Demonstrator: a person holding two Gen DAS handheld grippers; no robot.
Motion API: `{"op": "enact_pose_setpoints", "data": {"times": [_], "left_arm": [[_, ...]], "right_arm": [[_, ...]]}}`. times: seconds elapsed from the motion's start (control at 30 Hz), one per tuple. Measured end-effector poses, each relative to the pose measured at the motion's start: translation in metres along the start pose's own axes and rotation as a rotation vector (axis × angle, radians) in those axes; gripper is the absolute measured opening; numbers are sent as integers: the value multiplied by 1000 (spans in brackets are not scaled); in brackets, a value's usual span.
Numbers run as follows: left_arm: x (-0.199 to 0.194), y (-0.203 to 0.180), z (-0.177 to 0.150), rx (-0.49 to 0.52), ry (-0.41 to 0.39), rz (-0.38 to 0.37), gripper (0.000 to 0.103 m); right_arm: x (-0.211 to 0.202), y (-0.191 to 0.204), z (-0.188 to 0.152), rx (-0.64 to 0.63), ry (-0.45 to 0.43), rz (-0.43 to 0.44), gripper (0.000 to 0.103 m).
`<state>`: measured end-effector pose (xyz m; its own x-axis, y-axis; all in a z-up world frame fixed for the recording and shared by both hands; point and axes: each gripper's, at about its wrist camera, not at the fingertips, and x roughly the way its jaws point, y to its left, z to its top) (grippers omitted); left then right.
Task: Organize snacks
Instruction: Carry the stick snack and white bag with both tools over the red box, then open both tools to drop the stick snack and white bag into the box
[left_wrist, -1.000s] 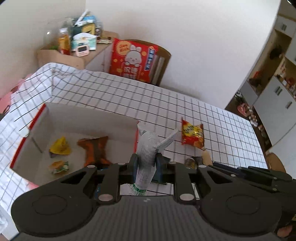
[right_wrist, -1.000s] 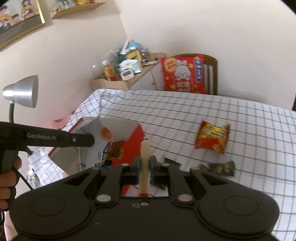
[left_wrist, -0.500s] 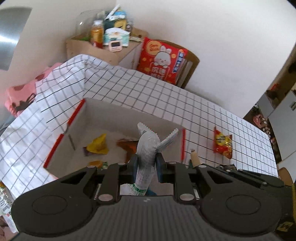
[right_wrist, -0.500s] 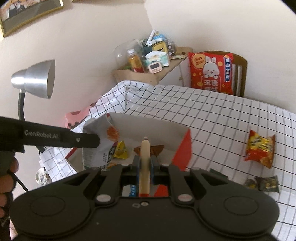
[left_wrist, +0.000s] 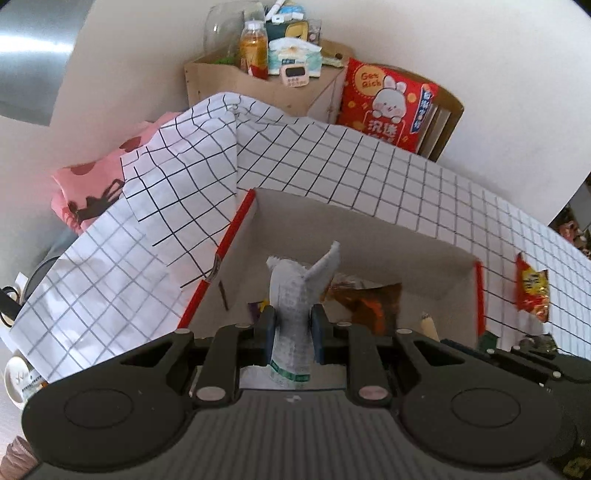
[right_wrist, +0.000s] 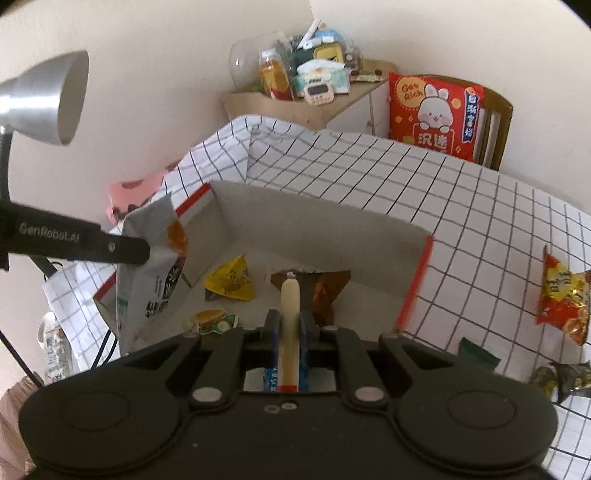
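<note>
My left gripper (left_wrist: 293, 325) is shut on a silver-white snack bag (left_wrist: 299, 284) that stands up between its pads. It hangs over the near left part of the open cardboard box (left_wrist: 362, 225) with red edges. The right wrist view shows the same bag (right_wrist: 151, 273) at the box's left wall. My right gripper (right_wrist: 288, 328) is shut on a pale sausage stick (right_wrist: 290, 299) above the box's near side. On the floor of the box (right_wrist: 317, 218) lie a yellow packet (right_wrist: 231, 282), a brown packet (right_wrist: 325, 291) and a small green-orange packet (right_wrist: 212, 319).
On the checked tablecloth right of the box lie a red-yellow snack packet (right_wrist: 563, 295), a dark green packet (right_wrist: 478, 358) and a dark foil packet (right_wrist: 557, 376). A silver lamp (right_wrist: 48, 96) stands at the left. Behind are a cluttered wooden shelf (right_wrist: 306, 92) and a red rabbit cushion (right_wrist: 436, 110).
Both grippers have moved left and lower, from beside the box's right edge to over its inside. Each keeps hold of its snack.
</note>
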<state>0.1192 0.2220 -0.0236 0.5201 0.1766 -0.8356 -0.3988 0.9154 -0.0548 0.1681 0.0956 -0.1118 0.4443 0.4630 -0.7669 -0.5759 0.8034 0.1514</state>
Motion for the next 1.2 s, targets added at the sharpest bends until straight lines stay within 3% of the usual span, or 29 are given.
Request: {"op": "enact_pose_setpoints", "data": {"times": [0.53, 0.8, 1.2], "left_arm": [[69, -8, 1, 75, 113, 51, 19], [72, -12, -12, 98, 118, 37, 19], [44, -20, -26, 114, 53, -3, 20]], "right_arm": [[44, 15, -10, -33, 85, -20, 13], [44, 11, -11, -20, 97, -14, 20], [18, 3, -13, 10, 78, 11, 30]]}}
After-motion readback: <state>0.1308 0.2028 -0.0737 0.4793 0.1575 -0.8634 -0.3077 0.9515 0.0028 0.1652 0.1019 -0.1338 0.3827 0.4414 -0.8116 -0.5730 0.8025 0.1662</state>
